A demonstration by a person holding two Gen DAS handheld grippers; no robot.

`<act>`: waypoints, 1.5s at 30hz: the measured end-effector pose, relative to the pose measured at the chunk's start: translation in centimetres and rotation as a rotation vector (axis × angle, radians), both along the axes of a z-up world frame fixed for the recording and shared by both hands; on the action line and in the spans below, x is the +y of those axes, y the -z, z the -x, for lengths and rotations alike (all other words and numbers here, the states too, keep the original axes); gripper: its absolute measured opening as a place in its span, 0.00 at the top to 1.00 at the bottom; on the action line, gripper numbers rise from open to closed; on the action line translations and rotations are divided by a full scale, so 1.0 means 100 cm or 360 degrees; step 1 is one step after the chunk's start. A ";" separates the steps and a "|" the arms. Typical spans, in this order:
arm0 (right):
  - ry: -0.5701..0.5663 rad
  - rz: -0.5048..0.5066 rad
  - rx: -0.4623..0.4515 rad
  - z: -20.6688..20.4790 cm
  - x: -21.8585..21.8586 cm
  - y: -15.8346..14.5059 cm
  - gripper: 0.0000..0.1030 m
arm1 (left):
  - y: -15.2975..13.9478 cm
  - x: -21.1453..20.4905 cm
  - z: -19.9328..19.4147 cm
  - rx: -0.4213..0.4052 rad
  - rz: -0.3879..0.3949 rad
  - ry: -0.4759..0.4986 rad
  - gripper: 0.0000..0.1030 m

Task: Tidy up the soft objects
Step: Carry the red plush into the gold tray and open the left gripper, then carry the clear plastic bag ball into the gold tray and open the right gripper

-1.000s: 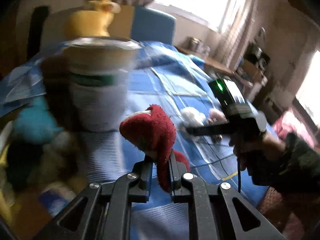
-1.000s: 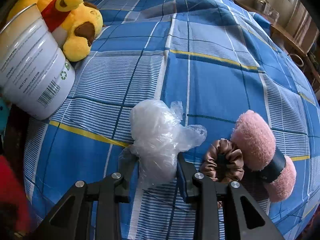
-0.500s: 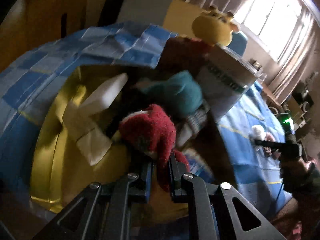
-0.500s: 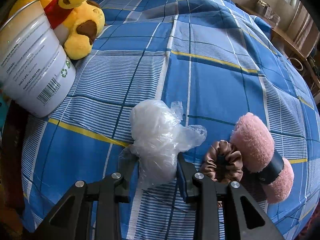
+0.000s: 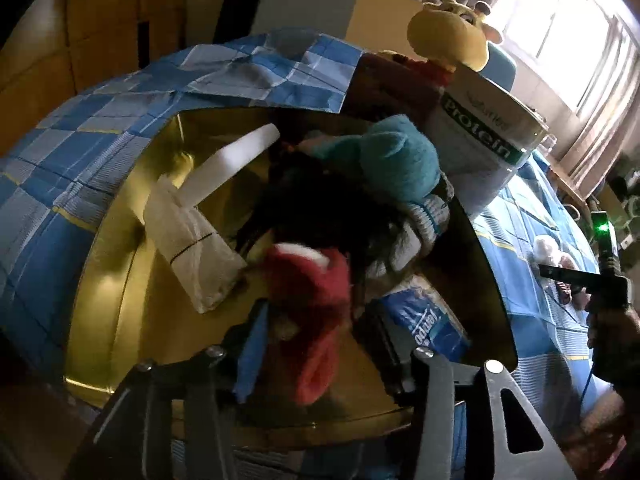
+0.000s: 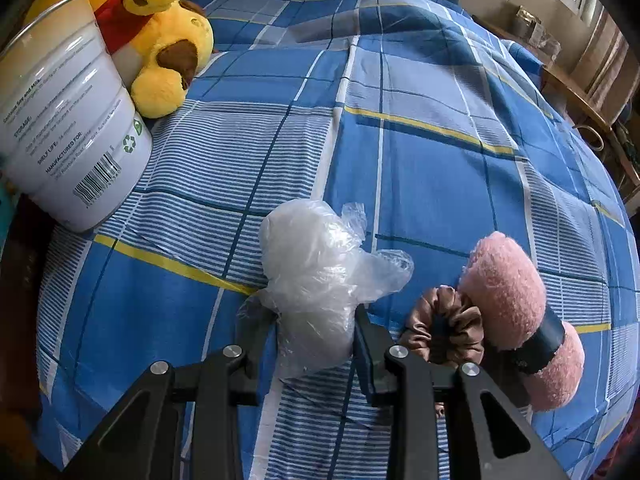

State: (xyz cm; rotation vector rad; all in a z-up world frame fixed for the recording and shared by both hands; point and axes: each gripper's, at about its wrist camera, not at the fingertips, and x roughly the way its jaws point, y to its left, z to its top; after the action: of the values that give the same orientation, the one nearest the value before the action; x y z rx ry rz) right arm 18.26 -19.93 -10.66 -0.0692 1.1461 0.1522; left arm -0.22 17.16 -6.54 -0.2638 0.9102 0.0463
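Red plush toy (image 5: 308, 300) hangs between the opening jaws of the left hand-held gripper (image 5: 316, 344), unpinched.

left gripper (image 5: 316, 340) jaws opening, right gripper (image 6: 316, 320) jaws clamped, both angled down

— Where's the light from?
— A window (image 5: 560, 40) at the left view's top right, blown out white. The golden basin (image 5: 120, 280) below glints, its middle in deep shadow.
— Sharp?
— The red plush (image 5: 312, 292) smears with blur. The right view is even, crisp; the bedspread (image 6: 400, 160) bulges, corners black.
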 end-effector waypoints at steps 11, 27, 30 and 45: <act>0.0095 -0.0007 -0.0079 -0.025 -0.004 -0.058 0.70 | -0.022 0.012 0.009 -0.0116 -0.0054 0.0025 0.43; 0.0023 -0.0117 -0.0619 -0.155 0.143 -0.267 0.70 | -0.041 0.047 0.015 -0.0207 -0.0126 -0.0128 0.39; -0.0258 -0.0200 -0.0700 -0.130 0.201 -0.284 0.70 | -0.043 0.053 0.017 -0.0208 -0.0145 -0.0186 0.38; -0.1110 -0.0209 -0.0292 0.028 0.331 -0.143 0.70 | -0.057 0.063 0.037 -0.0269 -0.0207 -0.0322 0.33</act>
State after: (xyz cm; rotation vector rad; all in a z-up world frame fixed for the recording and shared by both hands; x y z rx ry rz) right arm 15.46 13.22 3.67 -0.3592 0.8871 0.8223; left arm -3.89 23.49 -0.86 -0.2343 0.7070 0.2658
